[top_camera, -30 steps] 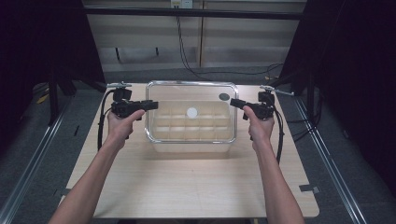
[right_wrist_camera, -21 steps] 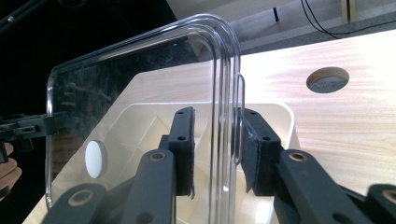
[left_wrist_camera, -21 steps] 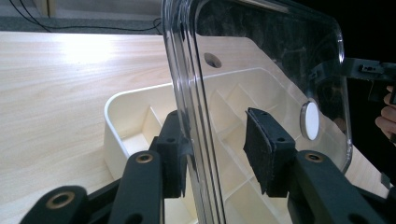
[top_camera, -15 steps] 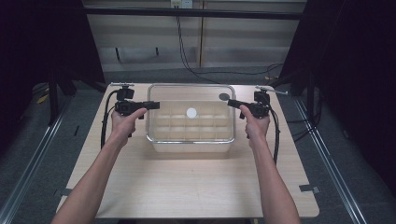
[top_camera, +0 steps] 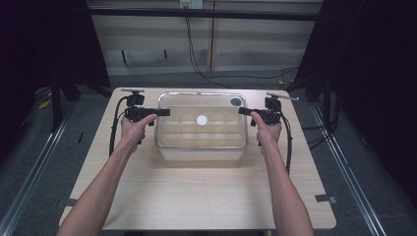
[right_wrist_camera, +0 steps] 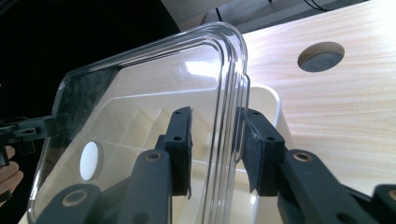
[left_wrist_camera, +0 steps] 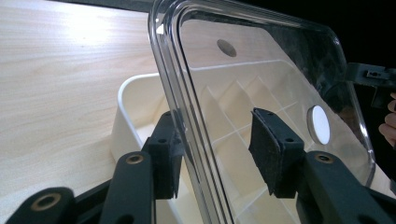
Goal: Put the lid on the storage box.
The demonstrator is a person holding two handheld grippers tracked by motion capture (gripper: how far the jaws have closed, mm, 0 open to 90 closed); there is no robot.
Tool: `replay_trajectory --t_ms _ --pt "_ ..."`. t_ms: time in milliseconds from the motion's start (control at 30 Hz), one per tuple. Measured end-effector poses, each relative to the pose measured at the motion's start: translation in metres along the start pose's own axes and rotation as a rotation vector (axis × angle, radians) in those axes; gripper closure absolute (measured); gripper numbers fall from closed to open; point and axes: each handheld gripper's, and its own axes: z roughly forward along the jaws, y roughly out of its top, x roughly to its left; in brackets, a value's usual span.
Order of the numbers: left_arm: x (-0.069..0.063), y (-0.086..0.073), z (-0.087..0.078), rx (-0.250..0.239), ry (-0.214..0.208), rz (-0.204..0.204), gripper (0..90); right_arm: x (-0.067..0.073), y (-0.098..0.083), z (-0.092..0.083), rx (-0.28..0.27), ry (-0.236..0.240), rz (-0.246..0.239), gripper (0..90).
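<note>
A clear plastic lid (top_camera: 216,110) with a white round spot (top_camera: 201,119) lies over a cream box (top_camera: 201,153) split into several compartments. My left gripper (top_camera: 164,112) straddles the lid's left rim (left_wrist_camera: 184,121). Its jaws have just been opening, and the pads (left_wrist_camera: 170,158) stand well apart with the rim between them. On the opposite side, my right gripper (top_camera: 242,111) straddles the right rim (right_wrist_camera: 229,116). Its jaws have also just been opening, and a gap shows beside one pad (right_wrist_camera: 182,149). Whether the lid sits fully down on the box I cannot tell.
The box stands at the back middle of a light wooden table (top_camera: 196,196). A dark round hole (top_camera: 236,102) is in the tabletop behind the box's right corner. Cables trail from both grippers along the table. Dark floor and rails surround the table.
Both hands have sunk a little, bringing the lid down over the box. Both pairs of jaws stand wider than before.
</note>
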Motion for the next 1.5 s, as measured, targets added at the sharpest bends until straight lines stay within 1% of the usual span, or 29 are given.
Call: replay_trajectory --t_ms 67,133,233,367,400,433,467,533,700,733,800,867,933,1000,1033,1067,1100,1133,1200,1267,1333,1400,1433,1467,1500 --pt "0.001 -0.001 0.002 0.004 0.002 -0.005 53.8 -0.001 0.0 0.002 0.007 -0.009 0.001 65.1" --pt "0.002 -0.001 0.003 0.018 0.006 -0.001 53.2 -0.002 -0.002 0.004 0.011 -0.018 0.002 64.0" --pt "0.005 -0.003 0.006 0.02 0.007 -0.009 52.7 -0.003 -0.004 0.006 0.008 -0.024 0.006 63.6" --pt "0.007 -0.005 0.009 0.027 0.016 -0.016 51.7 -0.005 -0.006 0.01 0.021 -0.039 0.013 61.5" --pt "0.009 -0.004 0.01 0.035 0.015 -0.015 51.6 -0.004 -0.007 0.012 0.023 -0.051 0.008 60.2" --pt "0.009 -0.005 0.011 0.034 0.023 -0.017 51.5 -0.003 -0.008 0.013 0.028 -0.062 -0.005 59.5" --pt "0.01 -0.005 0.011 0.04 0.025 -0.011 51.4 -0.003 -0.008 0.014 0.03 -0.066 -0.007 59.5" --pt "0.011 -0.006 0.011 0.04 0.027 -0.017 51.8 -0.004 -0.009 0.015 0.033 -0.067 0.001 59.3" --pt "0.01 -0.006 0.011 0.037 0.035 -0.013 51.8 -0.004 -0.01 0.016 0.034 -0.072 -0.005 58.7" --pt "0.01 -0.006 0.011 0.041 0.041 0.002 51.8 -0.004 -0.01 0.016 0.033 -0.074 -0.006 58.2" --pt "0.009 -0.007 0.01 0.036 0.047 0.002 51.9 -0.004 -0.011 0.017 0.036 -0.081 -0.013 57.5" --pt "0.008 -0.007 0.01 0.043 0.067 0.021 52.2 -0.005 -0.012 0.017 0.037 -0.084 -0.01 57.1" --pt "0.007 -0.008 0.01 0.038 0.085 0.018 53.0 -0.005 -0.013 0.017 0.043 -0.099 -0.02 56.7" --pt "0.007 -0.008 0.01 0.036 0.087 0.016 53.8 -0.006 -0.015 0.019 0.044 -0.11 -0.022 55.6" --pt "0.009 -0.009 0.01 0.052 0.094 0.018 54.3 -0.006 -0.015 0.019 0.047 -0.111 -0.022 55.0" --pt "0.009 -0.01 0.011 0.051 0.099 0.012 54.1 -0.005 -0.016 0.021 0.053 -0.12 -0.026 54.3" --pt "0.011 -0.012 0.013 0.053 0.094 0.0 53.6 -0.004 -0.016 0.022 0.058 -0.129 -0.024 53.9" --pt "0.013 -0.014 0.014 0.052 0.091 -0.002 53.3 -0.003 -0.017 0.023 0.06 -0.138 -0.033 53.5" --pt "0.015 -0.016 0.014 0.046 0.078 -0.017 53.3 -0.004 -0.018 0.024 0.071 -0.15 -0.035 52.5" --pt "0.016 -0.016 0.014 0.048 0.075 -0.01 53.5 -0.006 -0.018 0.025 0.072 -0.141 -0.029 52.4" --pt "0.016 -0.016 0.013 0.051 0.072 -0.009 53.7 -0.005 -0.018 0.025 0.075 -0.144 -0.032 51.3" --pt "0.016 -0.017 0.013 0.047 0.072 -0.013 53.7 -0.006 -0.018 0.026 0.088 -0.126 -0.029 47.5" --pt "0.015 -0.018 0.013 0.038 0.072 -0.022 53.5 -0.006 -0.019 0.026 0.092 -0.121 -0.026 45.9" --pt "0.015 -0.019 0.011 0.051 0.068 -0.012 53.2 -0.006 -0.019 0.025 0.093 -0.125 -0.027 44.4" --pt "0.014 -0.019 0.011 0.051 0.073 -0.005 53.0 -0.005 -0.019 0.024 0.096 -0.127 -0.039 43.7"
